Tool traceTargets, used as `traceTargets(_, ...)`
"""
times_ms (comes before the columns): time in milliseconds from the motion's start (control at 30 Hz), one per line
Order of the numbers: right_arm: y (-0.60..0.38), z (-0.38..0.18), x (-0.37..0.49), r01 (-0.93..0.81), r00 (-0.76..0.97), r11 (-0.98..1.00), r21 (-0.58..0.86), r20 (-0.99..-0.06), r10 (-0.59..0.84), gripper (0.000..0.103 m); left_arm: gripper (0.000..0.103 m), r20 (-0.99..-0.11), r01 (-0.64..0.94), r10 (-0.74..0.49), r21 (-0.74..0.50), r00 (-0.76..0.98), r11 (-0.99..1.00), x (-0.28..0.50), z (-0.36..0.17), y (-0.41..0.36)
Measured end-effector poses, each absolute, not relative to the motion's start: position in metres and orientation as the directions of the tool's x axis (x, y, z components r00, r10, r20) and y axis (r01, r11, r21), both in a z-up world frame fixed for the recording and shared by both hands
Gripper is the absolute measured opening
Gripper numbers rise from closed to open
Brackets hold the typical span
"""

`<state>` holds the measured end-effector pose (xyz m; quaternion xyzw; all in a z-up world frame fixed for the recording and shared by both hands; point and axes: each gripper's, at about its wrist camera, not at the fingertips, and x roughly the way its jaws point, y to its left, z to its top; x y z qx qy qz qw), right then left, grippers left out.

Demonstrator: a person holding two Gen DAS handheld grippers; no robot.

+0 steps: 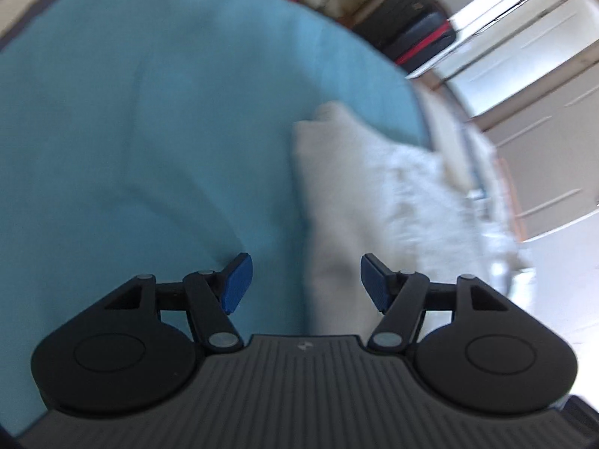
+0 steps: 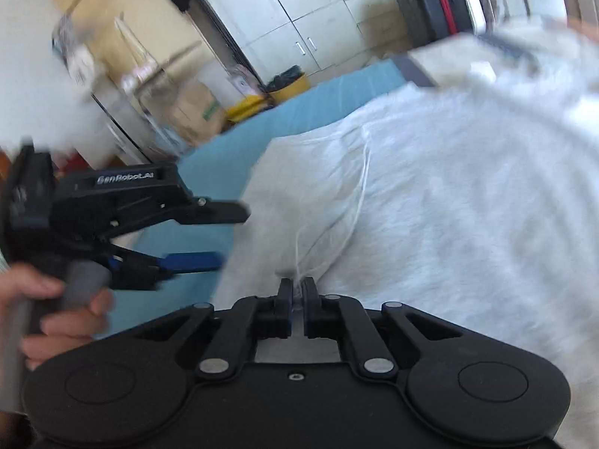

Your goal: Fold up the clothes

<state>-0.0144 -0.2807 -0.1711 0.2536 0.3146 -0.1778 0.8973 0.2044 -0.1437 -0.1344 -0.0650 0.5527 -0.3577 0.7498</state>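
Right gripper (image 2: 298,292) jaws clamped on pale grey garment (image 2: 449,194) at lower centre; left gripper (image 1: 306,284) jaws wide apart, empty, above blue sheet (image 1: 149,131).

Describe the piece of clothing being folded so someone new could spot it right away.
Find the blue sheet covering the work surface. The light grey garment lies spread over it, one edge pinched by the right gripper. It is the only pale, soft, heathered fabric on the plain blue.

One pale grey garment (image 2: 449,194) on one blue sheet (image 1: 149,131), two claws, one dark suitcase (image 1: 411,26) at one o'clock, one yellow bin (image 2: 288,88).
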Motion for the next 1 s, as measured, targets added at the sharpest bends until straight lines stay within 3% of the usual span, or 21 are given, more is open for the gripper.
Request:
traceTargets(133, -0.248, -0.164, -0.020, 0.542, 0.644, 0.835, 0.100, -0.687, -0.336, 0.011, 0.063, -0.857, 0.545, -0.449, -0.258, 0.252, 0.798, 0.195, -0.131, -0.147)
traceTargets(167, -0.243, -0.162, -0.025, 0.553, 0.632, 0.830, 0.074, -0.687, -0.359, 0.022, 0.063, -0.859, 0.552, -0.438, -0.237, 0.264, 0.799, 0.193, -0.129, -0.147)
traceTargets(233, -0.233, -0.156, -0.042, 0.544, 0.659, 0.835, 0.079, -0.657, -0.367, 0.035, 0.063, -0.834, 0.558, -0.502, -0.310, 0.229, 0.770, 0.192, -0.124, -0.144)
traceTargets(367, -0.210, -0.147, -0.066, 0.362, 0.783, 0.918, 0.160, -0.587, -0.206, 0.039, 0.062, -0.767, 0.562, -0.621, -0.448, 0.158, 0.696, 0.189, -0.113, -0.139)
traceTargets(467, -0.195, -0.152, -0.056, 0.251, 0.798, 0.953, 0.167, -0.593, -0.106, 0.061, 0.062, -0.713, 0.561, -0.693, -0.534, 0.103, 0.633, 0.186, -0.107, -0.137)
traceTargets(533, -0.190, -0.162, -0.043, 0.237, 0.783, 0.957, 0.170, -0.616, -0.084, 0.060, 0.062, -0.726, 0.579, -0.685, -0.534, 0.059, 0.616, 0.182, -0.113, -0.144)
traceTargets(567, -0.192, -0.170, -0.036, 0.241, 0.762, 0.952, 0.191, -0.645, -0.063, 0.012, 0.063, -0.740, 0.587, -0.672, -0.528, 0.038, 0.614, 0.181, -0.118, -0.148)
traceTargets(600, -0.193, -0.177, -0.030, 0.249, 0.745, 0.945, 0.213, -0.665, -0.047, 0.006, 0.064, -0.769, 0.596, -0.639, -0.504, 0.019, 0.625, 0.179, -0.125, -0.153)
traceTargets(667, -0.198, -0.177, -0.030, 0.230, 0.765, 0.935, 0.271, -0.644, -0.001, 0.005, 0.061, -0.790, 0.608, -0.614, -0.485, 0.004, 0.628, 0.180, -0.134, -0.152)
traceTargets(733, -0.203, -0.168, -0.036, 0.168, 0.782, 0.912, 0.374, -0.613, 0.108, 0.002, 0.044, -0.794, 0.612, -0.608, -0.474, 0.014, 0.633, 0.182, -0.137, -0.146)
traceTargets(767, -0.203, -0.165, -0.037, 0.141, 0.778, 0.908, 0.394, -0.611, 0.144, 0.002, 0.029, -0.811, 0.614, -0.583, -0.439, 0.044, 0.656, 0.180, -0.135, -0.143)
traceTargets(900, -0.197, -0.150, -0.041, 0.141, 0.735, 0.959, 0.245, -0.675, 0.064, 0.002, 0.029, -0.850, 0.657, -0.505, -0.296, 0.149, 0.693, 0.160, -0.127, -0.141)
traceTargets(967, -0.225, -0.128, -0.058, 0.203, 0.743, 0.950, 0.237, -0.670, 0.008, 0.008, 0.031, -0.847, 0.684, -0.492, -0.239, 0.200, 0.690, 0.148, -0.117, -0.140)
traceTargets(1000, -0.243, -0.115, -0.068, 0.236, 0.747, 0.939, 0.250, -0.665, -0.010, 0.021, 0.034, -0.840, 0.697, -0.493, -0.215, 0.225, 0.684, 0.142, -0.111, -0.140)
